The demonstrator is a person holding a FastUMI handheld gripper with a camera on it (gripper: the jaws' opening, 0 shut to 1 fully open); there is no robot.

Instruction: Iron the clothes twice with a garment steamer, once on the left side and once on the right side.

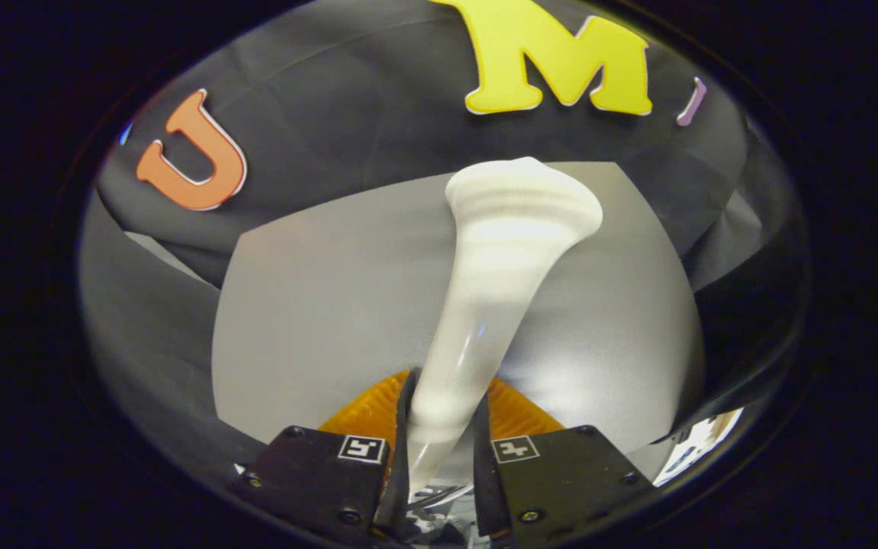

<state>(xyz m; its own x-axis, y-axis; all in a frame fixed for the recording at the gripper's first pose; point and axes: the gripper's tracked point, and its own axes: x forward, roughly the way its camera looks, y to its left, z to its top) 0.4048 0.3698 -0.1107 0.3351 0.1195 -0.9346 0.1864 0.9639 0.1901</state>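
Note:
A white garment steamer (496, 290) stands up between my fingers, its slim handle widening to a flared head at the far end. My gripper (443, 427) is shut on the handle, both fingers pressing its lower part. The steamer's head faces away from me, over a plain grey surface (317, 305) that lies ahead of and beyond the fingers. I cannot tell whether that grey surface is the garment or a board. The steamer's underside and nozzle face are hidden from me.
The grey surface spreads left and right of the steamer. Black booth cloth (347, 114) rises behind it and wraps around both sides, with a fold of it at the right (721, 229).

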